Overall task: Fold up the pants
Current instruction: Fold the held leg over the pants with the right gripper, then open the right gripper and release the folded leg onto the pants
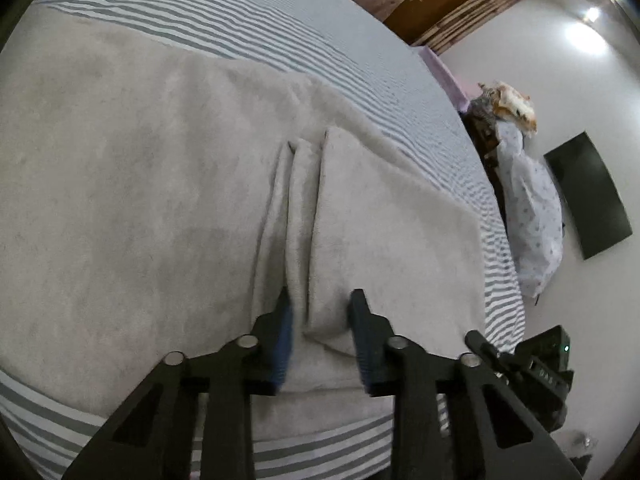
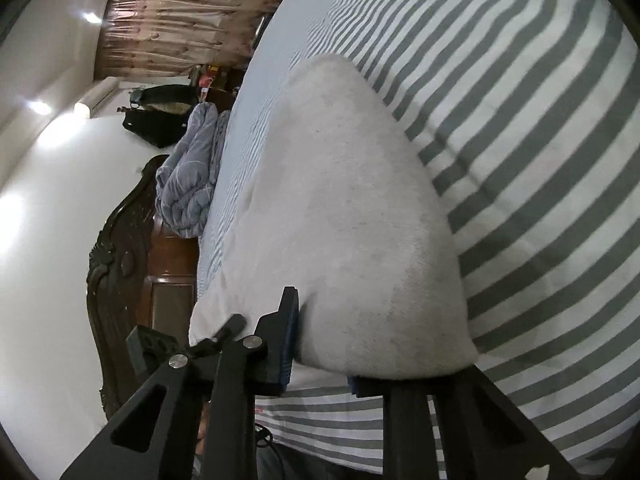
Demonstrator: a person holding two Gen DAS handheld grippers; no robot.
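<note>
On the grey-striped bed sheet [image 1: 256, 32], both the left gripper [image 1: 320, 336] and right gripper [image 2: 324, 344] pinch the soft, limp, pale grey fleece pants [image 1: 160, 160] by the near edge, jaws nearly closed on cloth that looks light and floppy.

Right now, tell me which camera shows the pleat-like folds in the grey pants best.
The left wrist view. There the grey pants fill the frame from above, and the raised folds run up from the left tool. The right wrist view shows the pants edge-on, as one smooth rounded slab with no folds visible.
</note>
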